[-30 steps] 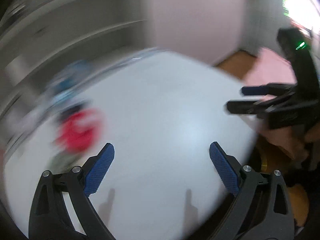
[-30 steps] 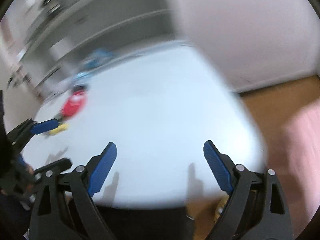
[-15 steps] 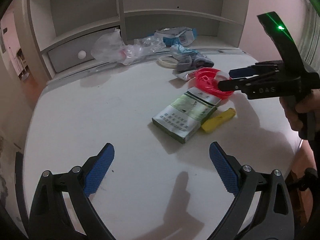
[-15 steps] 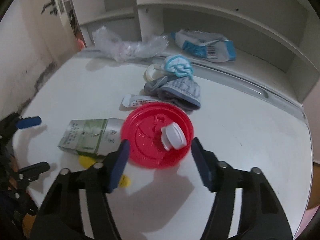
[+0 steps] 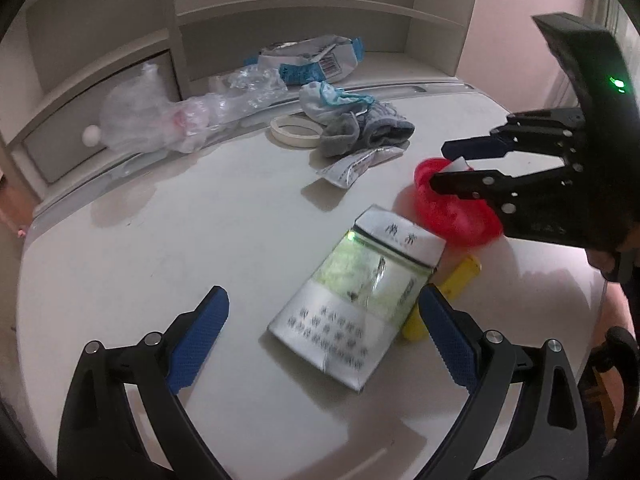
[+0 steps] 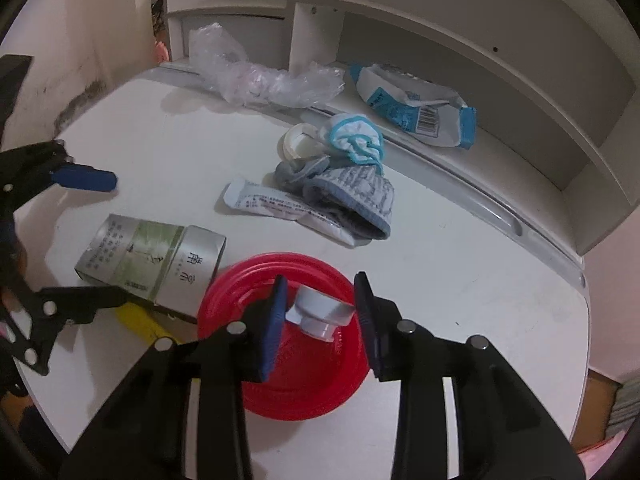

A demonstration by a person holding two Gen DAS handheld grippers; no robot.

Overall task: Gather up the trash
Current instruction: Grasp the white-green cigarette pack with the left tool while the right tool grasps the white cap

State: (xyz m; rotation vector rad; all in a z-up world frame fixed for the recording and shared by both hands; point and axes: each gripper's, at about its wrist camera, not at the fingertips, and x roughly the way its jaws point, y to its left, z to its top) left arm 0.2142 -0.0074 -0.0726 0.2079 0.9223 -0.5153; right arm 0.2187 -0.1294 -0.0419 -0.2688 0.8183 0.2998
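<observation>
On the desk [image 6: 460,264], one red lid [image 6: 304,392], perhaps two socks [image 6: 352,196].

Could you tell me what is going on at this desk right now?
A person is clearing trash from a white desk with a gripper in each hand. The right gripper has just been closing around the white spout of a red cup lid; whether the pads already press on it is unclear. The left gripper hovers open over a green and silver carton beside a yellow object. Wrappers, socks and tape lie behind.
</observation>
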